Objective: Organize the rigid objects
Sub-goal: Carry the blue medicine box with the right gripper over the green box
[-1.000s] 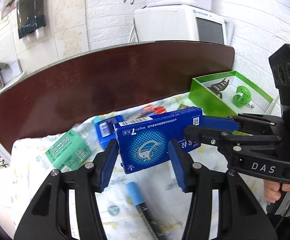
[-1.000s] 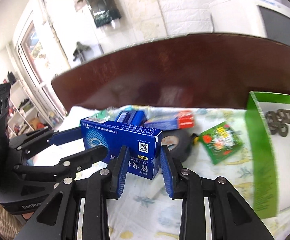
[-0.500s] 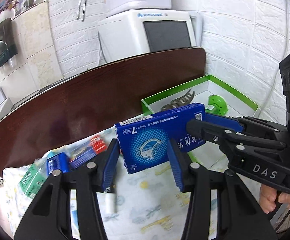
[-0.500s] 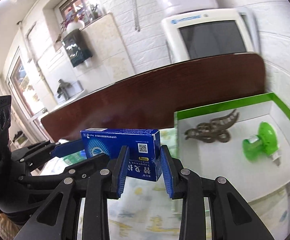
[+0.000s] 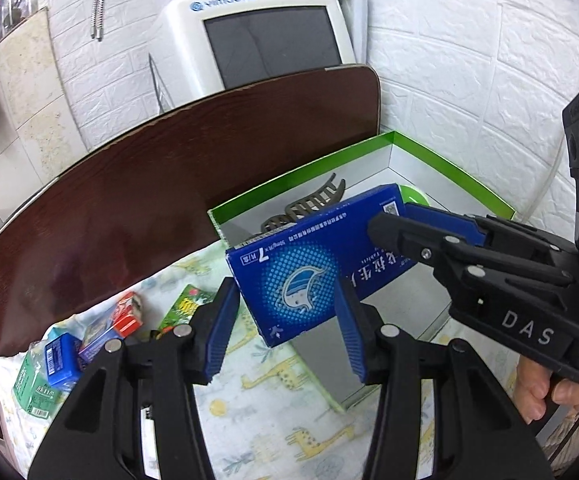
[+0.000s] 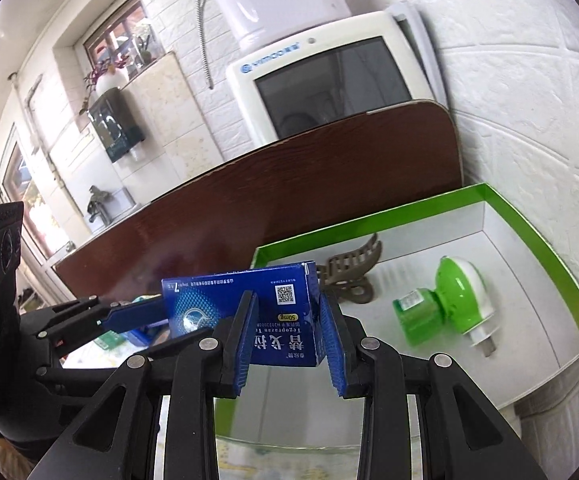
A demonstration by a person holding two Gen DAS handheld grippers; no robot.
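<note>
The tray (image 6: 545, 240), white inside with a green rim, sits against the white brick wall (image 6: 529, 100) on its far right side and just in front of the dark brown board (image 5: 169, 184) at its back. Inside, a brown hair clip (image 6: 349, 276) lies near the back left corner and a green plug-in device (image 6: 445, 304) lies in the middle; the near part of the floor is bare. Left of the tray, on the giraffe-print cloth (image 5: 273, 392), small boxes (image 5: 61, 356) lie clustered.

The blue box (image 5: 313, 268) is held in the air over the tray's near left edge, tilted, its long side running between the two tools. The right gripper (image 6: 285, 340) pinches one end, blue pads pressed on both faces. The left gripper (image 5: 285, 328) stands spread around the other end; its pads (image 5: 217, 332) sit beside the box, and whether they touch it I cannot tell.
</note>
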